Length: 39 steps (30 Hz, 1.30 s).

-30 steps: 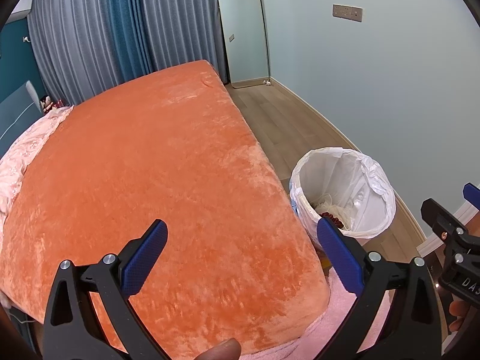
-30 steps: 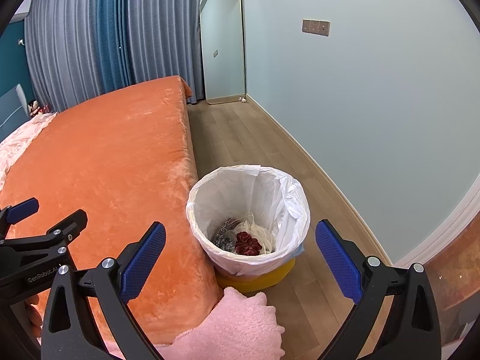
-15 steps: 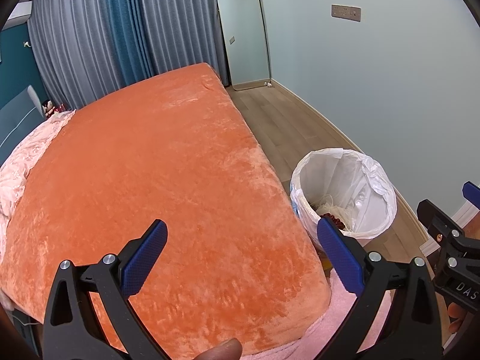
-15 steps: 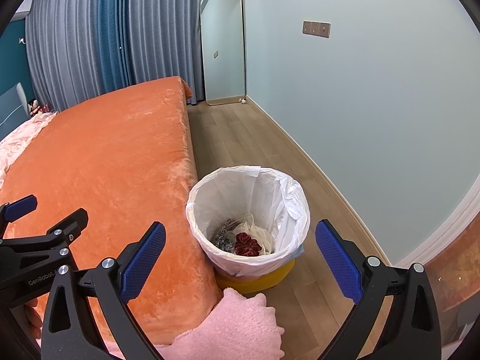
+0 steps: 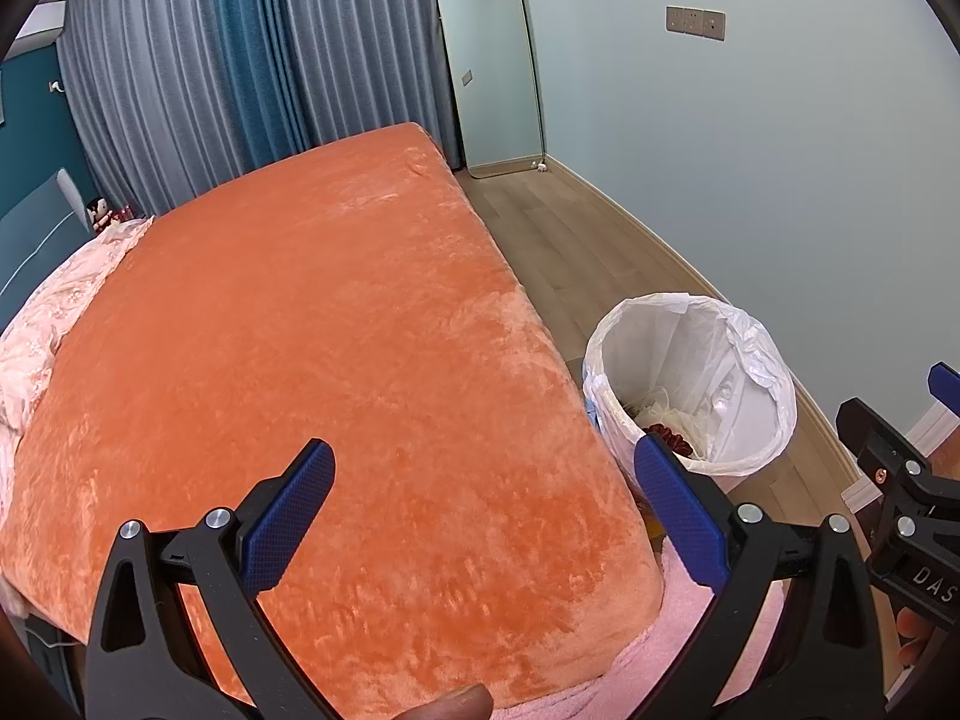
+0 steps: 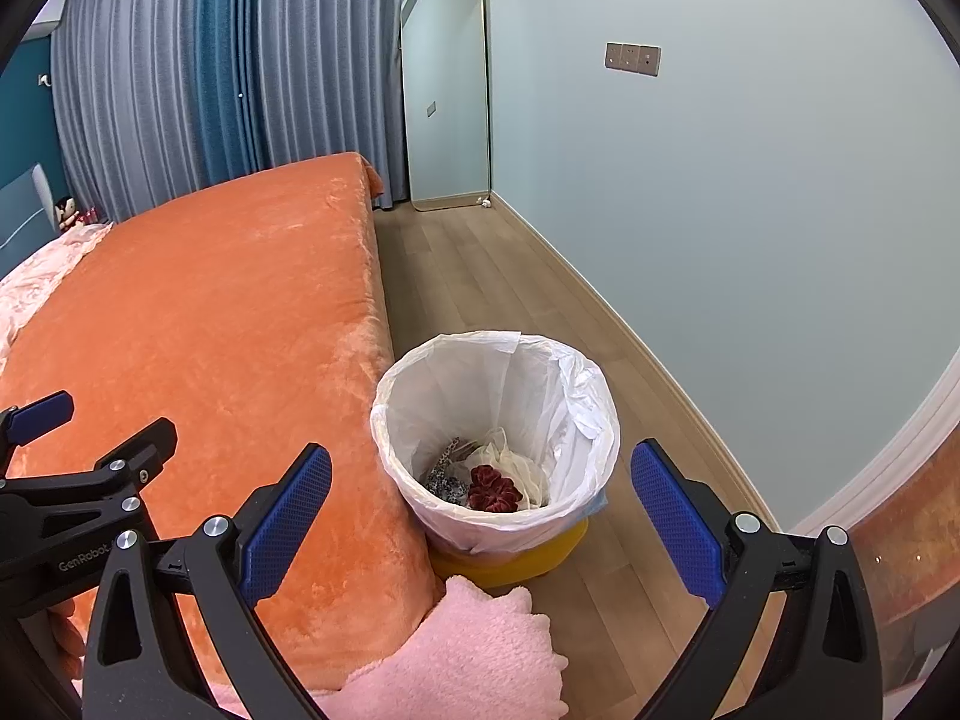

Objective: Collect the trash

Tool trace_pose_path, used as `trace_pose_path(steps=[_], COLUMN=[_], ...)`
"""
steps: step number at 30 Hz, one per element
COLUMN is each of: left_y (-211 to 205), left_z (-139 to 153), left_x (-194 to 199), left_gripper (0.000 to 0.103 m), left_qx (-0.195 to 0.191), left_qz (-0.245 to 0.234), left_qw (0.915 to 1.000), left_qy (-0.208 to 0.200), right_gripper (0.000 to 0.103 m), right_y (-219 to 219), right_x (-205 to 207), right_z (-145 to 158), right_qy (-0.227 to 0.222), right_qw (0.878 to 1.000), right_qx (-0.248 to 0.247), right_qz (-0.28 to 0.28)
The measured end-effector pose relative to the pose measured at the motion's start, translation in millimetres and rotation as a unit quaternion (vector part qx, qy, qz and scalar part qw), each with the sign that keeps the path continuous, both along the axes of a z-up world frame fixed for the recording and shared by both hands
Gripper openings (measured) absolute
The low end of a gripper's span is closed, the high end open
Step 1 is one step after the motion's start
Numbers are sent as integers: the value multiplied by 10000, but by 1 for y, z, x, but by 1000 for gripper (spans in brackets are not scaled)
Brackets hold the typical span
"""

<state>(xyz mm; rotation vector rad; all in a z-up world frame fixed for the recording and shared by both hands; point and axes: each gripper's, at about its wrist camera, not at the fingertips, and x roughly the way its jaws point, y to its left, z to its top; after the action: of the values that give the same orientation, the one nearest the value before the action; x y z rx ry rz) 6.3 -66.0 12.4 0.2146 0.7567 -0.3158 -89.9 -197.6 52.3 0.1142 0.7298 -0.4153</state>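
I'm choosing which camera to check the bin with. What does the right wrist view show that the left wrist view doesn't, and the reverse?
Only the right wrist view shows the bin's yellow base, the patterned scrap inside, and the left gripper. Only the left wrist view shows the right gripper and the wide orange bedspread between its own fingers. Both show the white-lined bin, the dark red item, the mirror and the wall switch.
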Motion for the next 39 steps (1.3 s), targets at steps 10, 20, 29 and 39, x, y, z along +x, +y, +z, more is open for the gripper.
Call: trace_pose_path(steps=[10, 20, 29, 39], left_y=[-2, -5, -5, -6], left_z=[-2, -2, -2, -1], left_x=[-1, -4, -4, -5], left_gripper=[96, 96, 96, 96], left_qx=[27, 36, 37, 33], left_qz=[-14, -51, -56, -81], left_qw=[10000, 10000, 10000, 10000], left_qy=[14, 27, 9, -7], right_gripper=[96, 96, 96, 96], right_y=[-1, -3, -4, -4], right_x=[-1, -3, -2, -3], right_z=[-2, -5, -4, -4], right_qy=[6, 4, 26, 28], right_qw=[10000, 10000, 10000, 10000], right_qx=[23, 43, 43, 46], right_qz=[-29, -53, -59, -72])
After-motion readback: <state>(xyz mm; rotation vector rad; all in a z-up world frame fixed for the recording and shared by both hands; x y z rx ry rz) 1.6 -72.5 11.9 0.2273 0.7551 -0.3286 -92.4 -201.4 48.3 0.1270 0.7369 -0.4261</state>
